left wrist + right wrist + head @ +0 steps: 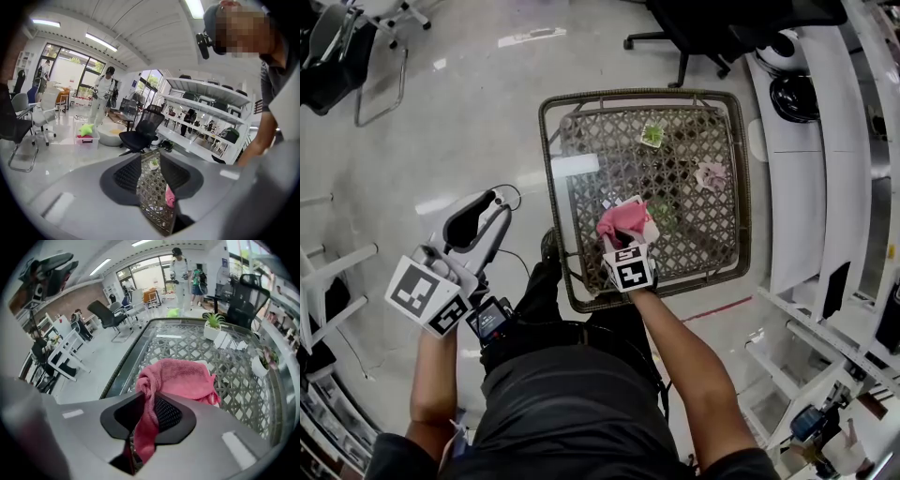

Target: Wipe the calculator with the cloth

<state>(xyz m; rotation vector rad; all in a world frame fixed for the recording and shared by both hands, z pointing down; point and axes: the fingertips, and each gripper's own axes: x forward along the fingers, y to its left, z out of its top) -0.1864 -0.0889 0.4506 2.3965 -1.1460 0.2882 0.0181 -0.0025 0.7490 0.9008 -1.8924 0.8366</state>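
Your right forearm [675, 347] reaches toward 12 o'clock and ends at the right gripper [146, 417]. Its jaws are clamped tight on a bunched corner of the pink cloth [623, 220], and the rest of the cloth drapes forward onto the table.

Position: the cloth sits at about 6 o'clock on the wicker table [547, 187], close to the near rim. Pale edges peek out at the cloth's 4 o'clock side. These read as the calculator [652, 230], lying directly beneath.

Left gripper [152, 185]: at 9 o'clock of the table, over the floor and well apart from the work. Its jaws stand a little apart with nothing between them.

Step in hand, as judged: the wiping stroke.
- Keep the pinch firm.
- Lower your wrist so the draped part of the cloth presses on the calculator, not the jaw tips.
- Work in short passes along its length.
- The glass top looks slick, so the calculator may skate. Bracing one edge with the left gripper would likely help.

Not resolved:
- The cloth covers the calculator's keys, display and full outline.
- Cannot tell whether the cloth presses on the calculator or merely lies over it.
- The small plant [652, 136] at 12 o'clock is clear enough.
- The pinkish item [710, 175] at 2 o'clock is too small to identify.
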